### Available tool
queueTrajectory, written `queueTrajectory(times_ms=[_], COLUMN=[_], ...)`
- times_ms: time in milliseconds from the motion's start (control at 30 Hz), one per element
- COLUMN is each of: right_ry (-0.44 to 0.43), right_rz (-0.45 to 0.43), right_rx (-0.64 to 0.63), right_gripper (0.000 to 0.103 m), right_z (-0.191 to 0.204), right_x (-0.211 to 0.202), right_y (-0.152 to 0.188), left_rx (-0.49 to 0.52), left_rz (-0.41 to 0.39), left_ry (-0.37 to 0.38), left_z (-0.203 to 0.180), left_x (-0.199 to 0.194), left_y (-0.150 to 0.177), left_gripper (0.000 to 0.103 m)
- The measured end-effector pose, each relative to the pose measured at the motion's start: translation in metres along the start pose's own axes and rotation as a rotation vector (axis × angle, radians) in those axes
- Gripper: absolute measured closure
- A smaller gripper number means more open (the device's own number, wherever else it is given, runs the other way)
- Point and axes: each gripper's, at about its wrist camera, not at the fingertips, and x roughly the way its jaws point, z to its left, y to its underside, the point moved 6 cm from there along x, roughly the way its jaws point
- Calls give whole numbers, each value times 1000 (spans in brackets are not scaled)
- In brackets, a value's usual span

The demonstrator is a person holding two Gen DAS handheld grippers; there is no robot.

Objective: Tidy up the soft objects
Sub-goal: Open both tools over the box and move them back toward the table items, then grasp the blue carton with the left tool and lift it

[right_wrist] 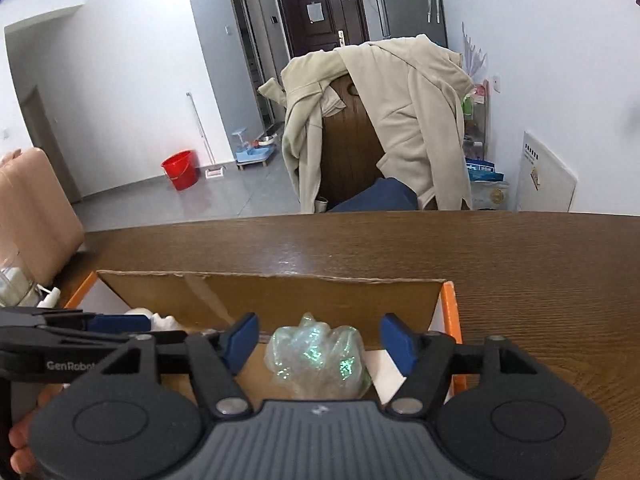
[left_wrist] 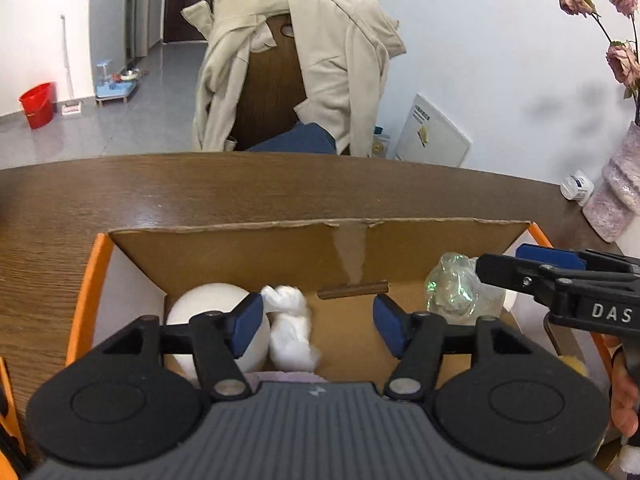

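Left wrist view: the left gripper [left_wrist: 316, 320] hangs over the open cardboard box [left_wrist: 248, 240], its blue pads spread wide apart with nothing between them.
White crumpled piece: the white soft lump [left_wrist: 292, 332] lies on the box floor just inside the left pad [left_wrist: 246, 326], close to it; whether they touch cannot be told.
White ball: a round white ball [left_wrist: 208, 304] sits in the box's left corner, partly hidden behind the left finger, against the white lump.
Iridescent bundle, left view: the clear shimmering bundle [left_wrist: 456, 288] rests in the right part of the box, beyond the left gripper's right pad and outside its span.
Right gripper, left view: the right gripper's black finger with a blue pad reaches in from the right edge, just beside the bundle's upper right.
Right wrist view: the right gripper [right_wrist: 318, 340] is spread open above the same box [right_wrist: 280, 292], clamping nothing.
Iridescent bundle, right view: the bundle [right_wrist: 316, 356] sits centred in the gap between the two blue pads, clear of both.
Left gripper, right view: its black finger enters from the left edge, over the white lump [right_wrist: 164, 322].
Table: the box stands on a dark wooden table [right_wrist: 540, 280].
Background: a chair draped with a beige jacket [left_wrist: 332, 60] stands behind the table; a red bucket [right_wrist: 181, 169] is on the floor.
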Motion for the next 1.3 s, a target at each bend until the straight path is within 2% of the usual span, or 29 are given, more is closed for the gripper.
queueTrajectory(times_ms=[200, 333, 400, 467, 567, 667, 800, 900, 1033, 1133, 1233, 1300], right_ry=[-31, -27, -26, -20, -25, -39, -74, -85, -99, -89, -65, -80], right_rz=[-54, -110, -141, -169, -207, -246, -281, -294, -326, -349, -360, -323], right_rx=[-5, -21, -28, -33, -54, -93, -124, -135, -153, -156, -189, -201], right_gripper=[36, 34, 30, 29, 26, 20, 20, 19, 17, 12, 10, 10], right_z=[-1, -3, -3, -2, 5, 20, 39, 51, 67, 77, 86, 91], right_x=[-41, -94, -125, -156, -201, -241, -284, -309, -338, -347, -351, -348], right_y=[-9, -18, -18, -14, 0, 25, 70, 114, 175, 224, 263, 278], left_rx=[13, 44, 60, 69, 100, 122, 126, 117, 120, 89, 73, 69], left_rz=[-59, -156, -207, -256, -350, -437, -517, -562, -517, -471, -419, -424], left_ry=[-3, 0, -2, -9, -76, -111, -111, -121, -75, -118, -116, -127], left_z=[-8, -13, -15, -16, -20, -22, -23, -23, -24, -23, -18, -15], left_x=[-54, -121, -158, -192, -241, -287, -337, -363, -375, -371, -364, -366], left_y=[-4, 1, 10, 21, 44, 78, 134, 185, 259, 307, 331, 334], left_gripper=[37, 31, 30, 26, 21, 17, 13, 6, 2, 2, 2, 2])
